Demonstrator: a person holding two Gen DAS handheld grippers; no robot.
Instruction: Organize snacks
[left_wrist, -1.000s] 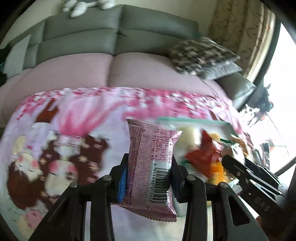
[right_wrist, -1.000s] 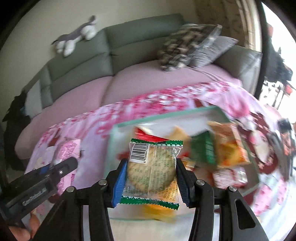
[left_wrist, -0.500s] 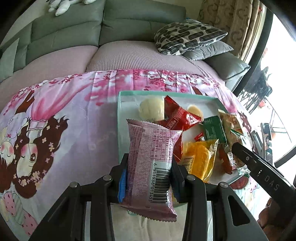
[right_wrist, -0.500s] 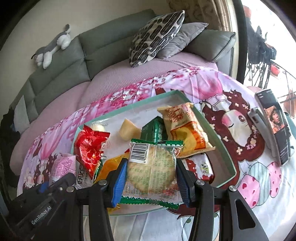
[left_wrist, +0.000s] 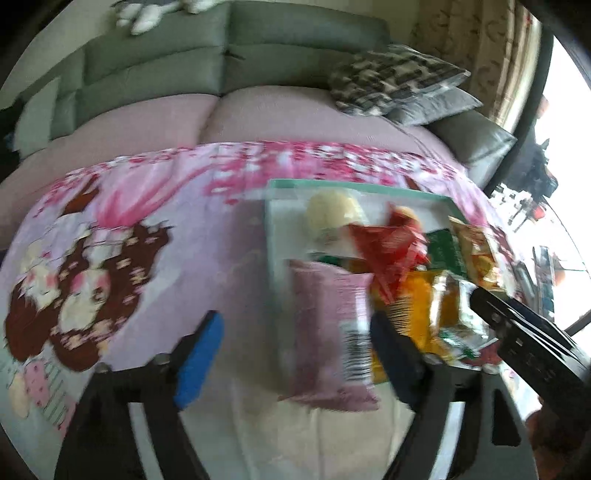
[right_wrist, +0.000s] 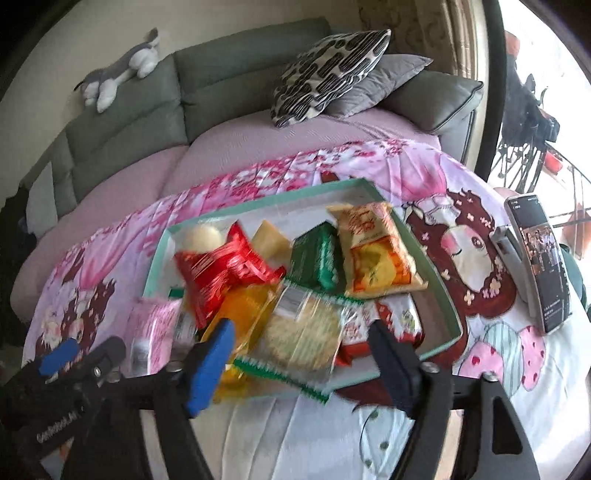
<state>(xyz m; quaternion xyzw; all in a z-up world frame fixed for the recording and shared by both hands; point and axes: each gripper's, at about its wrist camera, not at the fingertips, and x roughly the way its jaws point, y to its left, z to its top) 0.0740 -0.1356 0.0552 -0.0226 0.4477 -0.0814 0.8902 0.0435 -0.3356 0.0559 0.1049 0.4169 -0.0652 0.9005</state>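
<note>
Gaping left tongs (left_wrist: 295, 347) just opened around blurred pink packet (left_wrist: 328, 332); right tongs (right_wrist: 303, 354) likewise, round clear-wrapped, green-edged cracker (right_wrist: 303, 332)

pink packet (left_wrist: 328, 332), teal tray (right_wrist: 424, 254), floral pink cloth (right_wrist: 424, 170).

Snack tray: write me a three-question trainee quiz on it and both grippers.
1. True or false: the left gripper is clamped shut on the pink packet.
2. Between the right gripper fingers lies: A round cracker packet; B cushion; C plush toy.
3. Fill in: in the right wrist view, the phone stands to the ___ of the tray.

Key: 1 false, its jaws have just been opening, with the packet loose between them. 2 A, those jaws have just been opening too. 3 right.
</note>
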